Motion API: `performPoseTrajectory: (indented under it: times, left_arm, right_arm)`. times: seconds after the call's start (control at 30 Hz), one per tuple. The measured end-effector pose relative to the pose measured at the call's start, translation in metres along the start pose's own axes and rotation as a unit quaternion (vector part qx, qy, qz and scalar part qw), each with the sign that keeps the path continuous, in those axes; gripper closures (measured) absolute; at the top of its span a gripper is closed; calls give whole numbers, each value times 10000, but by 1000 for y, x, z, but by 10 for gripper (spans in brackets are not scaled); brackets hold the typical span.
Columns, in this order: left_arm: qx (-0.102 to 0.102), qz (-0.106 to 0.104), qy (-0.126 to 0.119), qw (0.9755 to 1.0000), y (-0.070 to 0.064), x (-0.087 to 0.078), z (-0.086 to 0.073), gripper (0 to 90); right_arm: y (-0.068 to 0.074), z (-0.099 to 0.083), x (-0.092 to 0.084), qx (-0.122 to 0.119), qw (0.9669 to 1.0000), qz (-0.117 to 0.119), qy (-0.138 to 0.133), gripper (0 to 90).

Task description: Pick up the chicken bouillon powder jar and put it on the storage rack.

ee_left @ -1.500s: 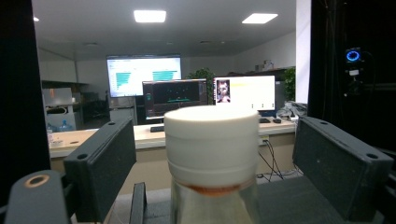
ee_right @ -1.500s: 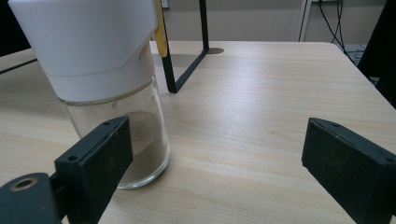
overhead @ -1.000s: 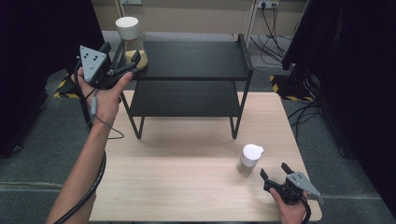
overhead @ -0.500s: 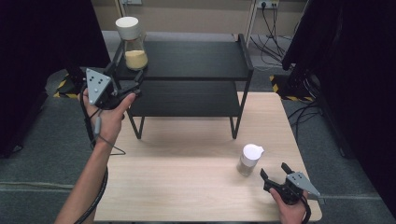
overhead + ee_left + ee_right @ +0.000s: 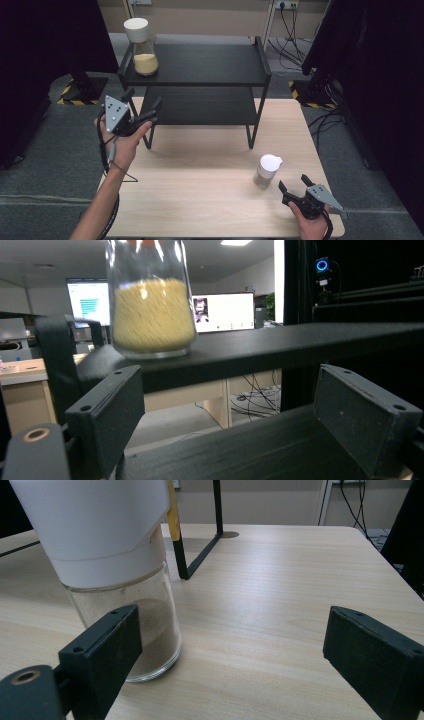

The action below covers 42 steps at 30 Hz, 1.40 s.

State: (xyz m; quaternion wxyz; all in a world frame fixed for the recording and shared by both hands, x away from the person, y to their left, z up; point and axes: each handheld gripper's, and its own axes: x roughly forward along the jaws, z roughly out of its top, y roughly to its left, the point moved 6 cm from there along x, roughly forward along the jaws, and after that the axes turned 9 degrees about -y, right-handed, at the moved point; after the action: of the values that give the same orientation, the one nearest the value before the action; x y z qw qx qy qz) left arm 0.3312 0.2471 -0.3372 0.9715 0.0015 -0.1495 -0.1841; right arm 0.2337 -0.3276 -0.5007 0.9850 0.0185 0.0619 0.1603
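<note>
We see the jar (image 5: 142, 46) of yellow grains standing free on the black shelf's (image 5: 210, 75) top left corner. Our left gripper (image 5: 142, 107) gapes before it; our right gripper (image 5: 292, 184) gapes beside the shaker (image 5: 267, 171) on the wooden table (image 5: 200, 200), grey carpet around.

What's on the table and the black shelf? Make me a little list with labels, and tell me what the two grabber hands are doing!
Top shelf: jar of yellow grains, white lid, at the left end of the black rack
Table: small glass jar with white cap, a little brownish powder inside
Left gripper: open, holding nothing, beside the rack's left front leg
Right gripper: open, holding nothing, close to the small glass jar, not touching
</note>
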Motion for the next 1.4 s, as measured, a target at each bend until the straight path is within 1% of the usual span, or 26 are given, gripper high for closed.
performPoseTrajectory:
  times: [0.1, 0.13, 0.27, 0.4, 0.47, 0.5, 0.67, 0.73, 0.97, 1.07, 1.17, 1.4]
  left_arm:
    - [-60, -49, 29, 10000, -2, -4, -8, 125]
    - [-89, -21, 58, 9999, -3, -5, -11, 124]
    - [-150, -52, 107, 9998, -4, -11, -22, 124]
    - [-163, -22, 92, 9998, -4, -17, -34, 124]
    - [-221, -9, 97, 9997, -4, -20, -40, 123]
    - [-205, 5, 126, 9997, -4, -22, -43, 123]
    - [-270, 44, 193, 9994, -3, -29, -56, 123]
    - [-317, 57, 232, 9992, -2, -32, -61, 122]
    - [-349, 73, 376, 9987, -2, -40, -78, 120]
    - [-406, 93, 421, 9982, -2, -44, -85, 120]
    - [-397, 82, 510, 9979, -3, -48, -93, 119]
    - [-519, 90, 688, 9962, -5, -59, -114, 116]
  right_arm:
    - [0, 0, 0, 6, 10000, 1, 8, 91]
    - [0, 0, 0, 10, 10000, -2, 9, 91]
    - [0, 0, 0, 6, 10000, -3, -5, 91]
    - [0, 0, 0, -9, 10000, -1, 0, 92]
    - [0, 0, 0, -4, 10000, -3, -6, 92]
    - [0, 0, 0, 1, 10000, -5, -8, 92]
    - [0, 0, 0, -12, 10000, -6, -3, 92]
    - [0, 0, 0, -5, 10000, -12, -11, 92]
    - [1, 0, 0, -15, 10000, -9, -4, 92]
    - [0, 0, 0, -8, 10000, -9, -9, 91]
    - [1, 0, 0, -13, 10000, -7, -5, 92]
    - [0, 0, 0, -18, 10000, -7, -9, 92]
